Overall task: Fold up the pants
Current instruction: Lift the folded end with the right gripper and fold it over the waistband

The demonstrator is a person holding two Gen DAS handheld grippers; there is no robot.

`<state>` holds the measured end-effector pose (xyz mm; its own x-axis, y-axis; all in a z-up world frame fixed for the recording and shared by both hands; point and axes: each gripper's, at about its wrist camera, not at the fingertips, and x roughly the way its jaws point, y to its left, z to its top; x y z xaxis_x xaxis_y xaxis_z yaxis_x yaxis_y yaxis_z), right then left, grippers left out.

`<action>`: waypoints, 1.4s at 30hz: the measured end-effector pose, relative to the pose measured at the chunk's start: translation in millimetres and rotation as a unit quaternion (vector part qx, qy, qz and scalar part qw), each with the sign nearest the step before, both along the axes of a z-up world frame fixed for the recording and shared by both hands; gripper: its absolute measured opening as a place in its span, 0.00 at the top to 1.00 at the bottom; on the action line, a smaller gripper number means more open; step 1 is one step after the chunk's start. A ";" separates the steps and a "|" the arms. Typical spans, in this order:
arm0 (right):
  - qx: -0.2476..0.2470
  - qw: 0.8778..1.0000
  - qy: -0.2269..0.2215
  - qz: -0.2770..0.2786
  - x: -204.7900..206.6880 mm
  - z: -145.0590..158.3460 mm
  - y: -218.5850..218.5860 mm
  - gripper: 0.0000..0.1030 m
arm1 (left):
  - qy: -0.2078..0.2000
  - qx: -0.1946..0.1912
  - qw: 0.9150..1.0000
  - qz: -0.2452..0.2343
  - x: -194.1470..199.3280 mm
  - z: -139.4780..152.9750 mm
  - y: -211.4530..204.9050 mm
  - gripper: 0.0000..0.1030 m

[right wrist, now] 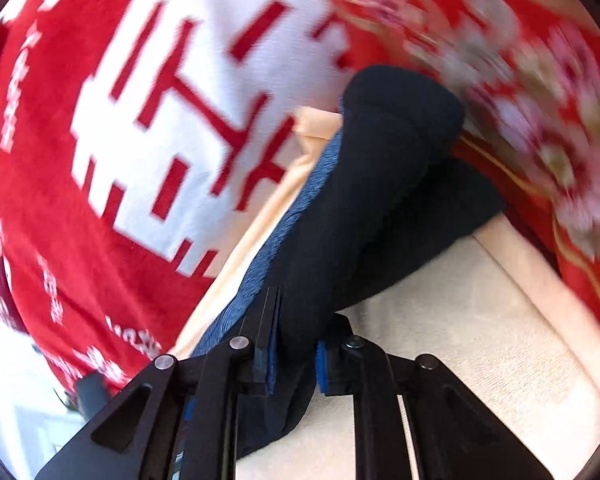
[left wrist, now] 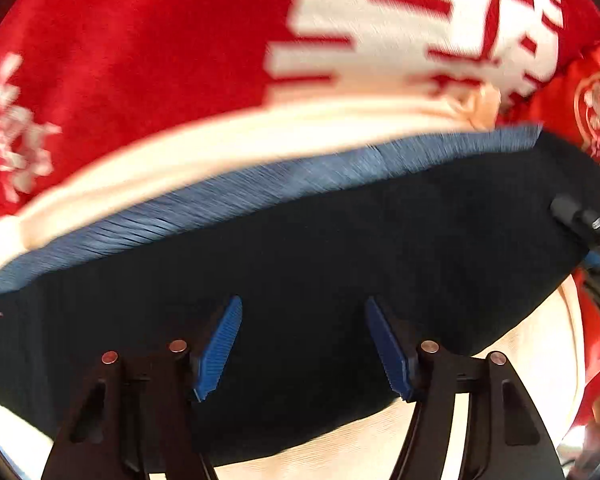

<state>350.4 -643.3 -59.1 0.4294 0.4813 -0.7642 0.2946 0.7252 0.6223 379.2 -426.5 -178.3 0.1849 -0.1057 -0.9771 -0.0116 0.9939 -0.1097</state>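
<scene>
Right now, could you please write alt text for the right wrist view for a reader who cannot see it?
The right hand-held gripper is shut on a fold of dark navy pants with a blue ribbed band, over a cream surface. Behind lies a red blanket with a white patterned block, blurred by motion.

Nothing here reads clearly to me. The red blanket (left wrist: 148, 60) carries a large white block (left wrist: 400, 28) cut through with red strokes, shaped like a Chinese character, but blur and the frame edge stop me from naming it. Through my right wrist camera, small white lettering (right wrist: 52, 296) runs along the same blanket (right wrist: 60, 200), too smeared to make out any word.
</scene>
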 end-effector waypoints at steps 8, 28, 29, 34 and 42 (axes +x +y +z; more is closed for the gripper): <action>-0.069 0.994 -0.023 0.080 8.3 26.2 35.2 0.85 | -0.049 0.031 0.998 -0.034 -12.4 -5.9 -19.7 0.33; -0.358 0.845 -0.072 0.390 -62.4 26.8 303.1 0.74 | -0.039 0.034 0.994 0.094 -80.8 39.9 223.6 0.10; -0.370 0.835 -0.068 0.402 -68.5 17.0 314.4 0.73 | -0.031 0.041 0.993 0.109 -86.4 36.7 243.1 0.10; -0.509 0.714 -0.090 0.473 -118.3 -25.5 366.1 0.62 | -0.009 0.058 0.986 0.154 -108.5 27.9 306.5 0.10; -0.187 0.912 -0.003 0.366 -91.5 29.1 304.7 0.52 | -0.021 -0.037 0.993 0.108 -101.4 55.0 316.0 0.10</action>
<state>258.9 -338.6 -29.9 0.1024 0.3475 -0.9321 -0.3551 0.8880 0.2921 277.9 -110.5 -123.3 0.2523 -0.1306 -0.9588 -0.2182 0.9576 -0.1879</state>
